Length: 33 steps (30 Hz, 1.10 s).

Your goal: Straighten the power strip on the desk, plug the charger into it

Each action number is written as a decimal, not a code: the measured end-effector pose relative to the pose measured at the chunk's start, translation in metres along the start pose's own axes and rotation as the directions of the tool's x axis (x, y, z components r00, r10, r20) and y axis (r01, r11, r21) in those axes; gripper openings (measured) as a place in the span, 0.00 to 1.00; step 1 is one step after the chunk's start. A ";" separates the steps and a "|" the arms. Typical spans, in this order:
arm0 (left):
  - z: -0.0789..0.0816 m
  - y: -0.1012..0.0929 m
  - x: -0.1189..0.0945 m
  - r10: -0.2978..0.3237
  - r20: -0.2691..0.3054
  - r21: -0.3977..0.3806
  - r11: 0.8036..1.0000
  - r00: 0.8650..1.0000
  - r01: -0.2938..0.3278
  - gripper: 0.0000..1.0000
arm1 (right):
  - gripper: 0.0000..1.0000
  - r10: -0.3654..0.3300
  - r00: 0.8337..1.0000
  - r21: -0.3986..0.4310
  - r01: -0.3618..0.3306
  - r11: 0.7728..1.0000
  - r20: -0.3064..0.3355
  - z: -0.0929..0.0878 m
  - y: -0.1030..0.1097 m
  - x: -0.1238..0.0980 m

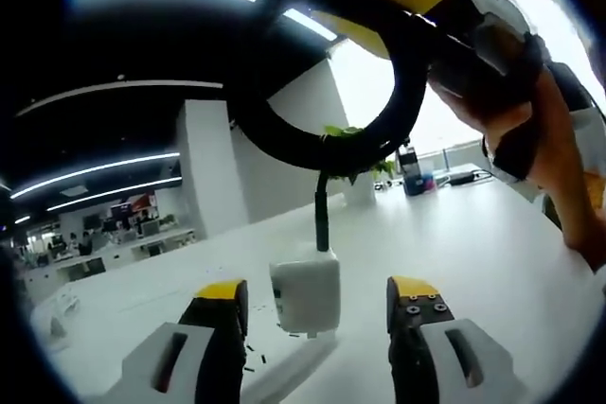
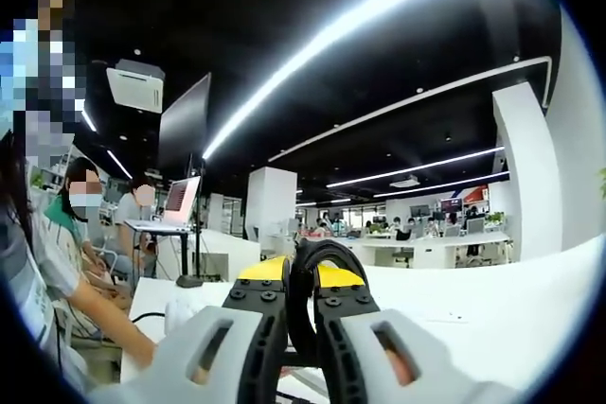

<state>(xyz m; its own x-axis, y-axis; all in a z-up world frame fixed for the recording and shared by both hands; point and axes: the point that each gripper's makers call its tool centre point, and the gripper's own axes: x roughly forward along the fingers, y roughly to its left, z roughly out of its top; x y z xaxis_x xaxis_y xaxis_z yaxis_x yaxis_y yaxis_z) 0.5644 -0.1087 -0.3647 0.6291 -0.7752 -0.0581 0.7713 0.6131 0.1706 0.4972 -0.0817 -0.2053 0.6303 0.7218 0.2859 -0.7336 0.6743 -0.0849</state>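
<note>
We found the white charger [image 1: 305,292] hanging just above the white desk [image 1: 473,243], between the left gripper [image 1: 317,302]'s parted jaws, touching neither. Its black cable [image 1: 327,130] looped up from the charger to the right gripper [image 1: 492,40], held overhead. In the right gripper view, the right gripper [image 2: 302,295] was clamped on that cable [image 2: 305,302]. A laptop [image 2: 180,201] sat beyond the desk.

**An open-plan office**

Long ceiling light strips [image 2: 379,7] run over rows of desks with monitors [image 2: 445,230] and seated workers. A laptop [image 2: 180,201] stands on a stand, a white pillar [image 2: 270,201] rises mid-room, and a potted plant [image 1: 355,163] sits on the broad white surface [image 1: 454,243].
</note>
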 end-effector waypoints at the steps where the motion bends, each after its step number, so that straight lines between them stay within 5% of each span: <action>1: -0.001 0.001 0.000 0.000 -0.003 -0.003 1.000 1.000 0.000 0.55 | 0.06 0.002 1.000 -0.001 -0.002 1.000 0.001 0.000 0.001 0.000; 6: 0.000 0.001 -0.001 -0.006 0.000 0.003 1.000 1.000 0.006 0.51 | 0.06 0.015 1.000 0.000 -0.015 1.000 -0.005 -0.001 0.003 0.001; 13: -0.001 0.002 -0.002 -0.014 -0.009 0.041 0.999 1.000 0.014 0.30 | 0.06 0.018 1.000 0.008 -0.018 1.000 -0.008 -0.005 0.006 0.001; 19: 0.000 0.010 -0.003 -0.012 -0.014 0.053 0.999 1.000 0.013 0.27 | 0.06 0.016 1.000 0.016 -0.016 1.000 -0.007 -0.005 0.003 0.001; 27: 0.000 0.016 -0.009 -0.061 -0.022 -0.008 0.998 0.998 0.061 0.26 | 0.07 0.012 1.000 0.020 -0.012 1.000 0.004 -0.005 0.000 0.001; 33: -0.003 0.011 -0.008 -0.174 -0.034 -0.109 0.980 0.984 0.169 0.25 | 0.07 0.026 1.000 0.010 -0.026 1.000 0.005 -0.009 0.004 0.004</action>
<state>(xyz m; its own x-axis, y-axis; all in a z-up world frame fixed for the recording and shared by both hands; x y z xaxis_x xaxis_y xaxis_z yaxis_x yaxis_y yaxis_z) 0.5682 -0.0954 -0.3654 0.4884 -0.8643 -0.1206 0.8725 0.4861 0.0499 0.4987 -0.0750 -0.2130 0.6102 0.7381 0.2879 -0.7521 0.6539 -0.0822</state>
